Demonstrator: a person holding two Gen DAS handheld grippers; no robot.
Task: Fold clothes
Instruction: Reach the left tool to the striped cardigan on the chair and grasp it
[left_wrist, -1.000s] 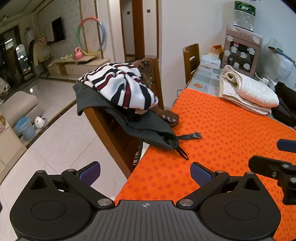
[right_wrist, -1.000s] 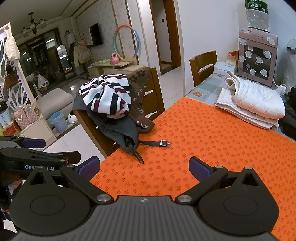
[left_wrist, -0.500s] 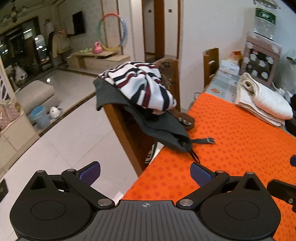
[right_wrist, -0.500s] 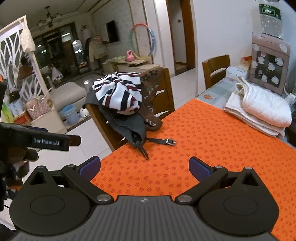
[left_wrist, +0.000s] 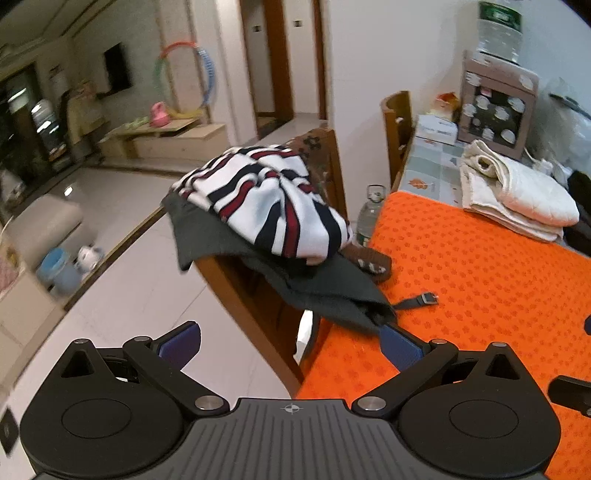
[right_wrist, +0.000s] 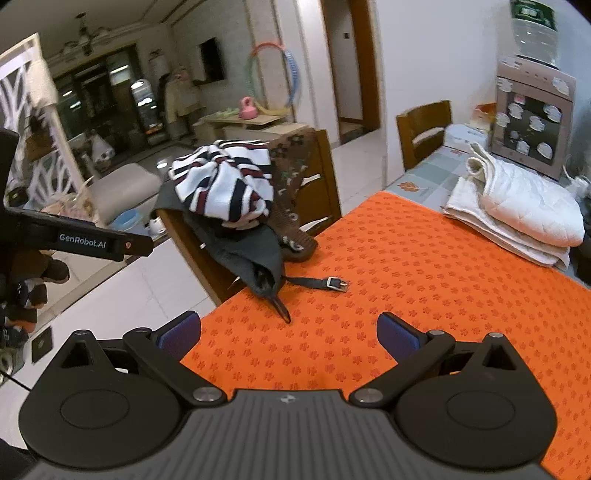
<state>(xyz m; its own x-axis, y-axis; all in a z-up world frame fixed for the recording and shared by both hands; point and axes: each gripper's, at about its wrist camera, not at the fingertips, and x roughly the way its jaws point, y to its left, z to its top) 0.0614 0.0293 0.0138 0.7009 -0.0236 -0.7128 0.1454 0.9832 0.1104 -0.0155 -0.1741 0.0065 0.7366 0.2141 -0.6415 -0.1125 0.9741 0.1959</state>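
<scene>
Fingers of both the left gripper (left_wrist: 290, 345) and right gripper (right_wrist: 290, 332) spread wide, empty; best aimed at the striped top (left_wrist: 266, 199) heaped on the chair, left of the table (right_wrist: 424, 288), gathering loose cloth only.

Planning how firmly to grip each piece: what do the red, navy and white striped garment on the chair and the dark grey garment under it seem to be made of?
The red, navy and white striped garment looks like a soft, matte knit: thick, rounded folds and fuzzy stripe edges. The dark grey garment seems a thinner, smooth woven cloth: it drapes flat, with a strap and metal-looking buckle trailing from it. Exact fibres cannot be told.
</scene>
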